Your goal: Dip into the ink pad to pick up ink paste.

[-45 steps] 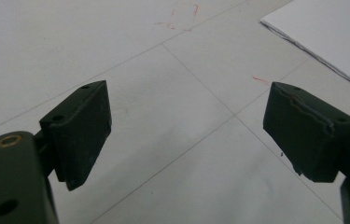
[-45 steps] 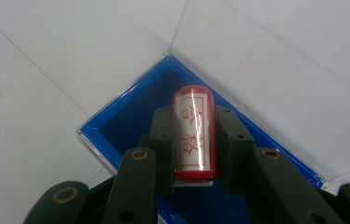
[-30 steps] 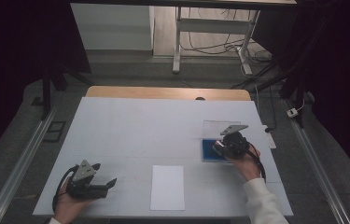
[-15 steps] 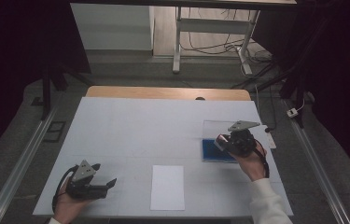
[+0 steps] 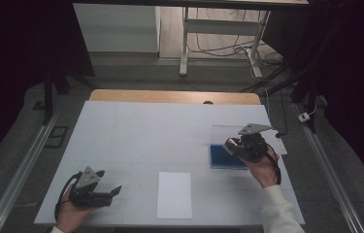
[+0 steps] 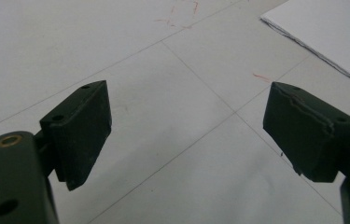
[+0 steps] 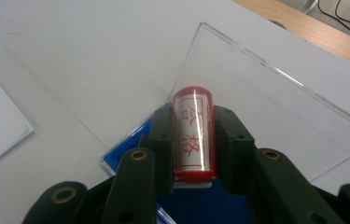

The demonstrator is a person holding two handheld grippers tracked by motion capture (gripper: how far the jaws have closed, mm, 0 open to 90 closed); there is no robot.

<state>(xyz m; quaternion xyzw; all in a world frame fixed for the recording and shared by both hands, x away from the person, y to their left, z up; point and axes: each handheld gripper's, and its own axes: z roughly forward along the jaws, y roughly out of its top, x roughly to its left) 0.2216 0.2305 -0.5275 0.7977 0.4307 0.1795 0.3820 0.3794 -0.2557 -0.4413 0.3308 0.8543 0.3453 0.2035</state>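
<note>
Gripping: the right gripper (image 7: 193,140) pinches a stamp (image 7: 194,135) between its two black jaws.
Stamp body: a short cylinder with a red shell and a white label on the side that faces the right gripper view's camera.
Stamp label: red characters inside a thin red border; a band of glare runs down the label.
Stamp ends: the far end is rounded and red; the near end has a red rim against a pale base.
Stamp position: right side of the table, above the blue ink pad (image 5: 227,156); whether it touches the pad cannot be told.
Ink pad: a flat blue rectangle in a clear case, lying on the white table (image 5: 145,131).
Case lid: a clear lid (image 7: 275,107) stands open on the far side of the pad.
Right gripper in the high view: the right gripper (image 5: 238,145) is held by a hand over the pad, its grey plate on top.
Paper: a white sheet (image 5: 174,194) lies near the table's near edge, left of the pad and well apart from it.
Left gripper: the left gripper (image 6: 186,135) has its jaws spread wide with bare table between them; in the high view it rests at the near left (image 5: 114,193), just left of the sheet.
</note>
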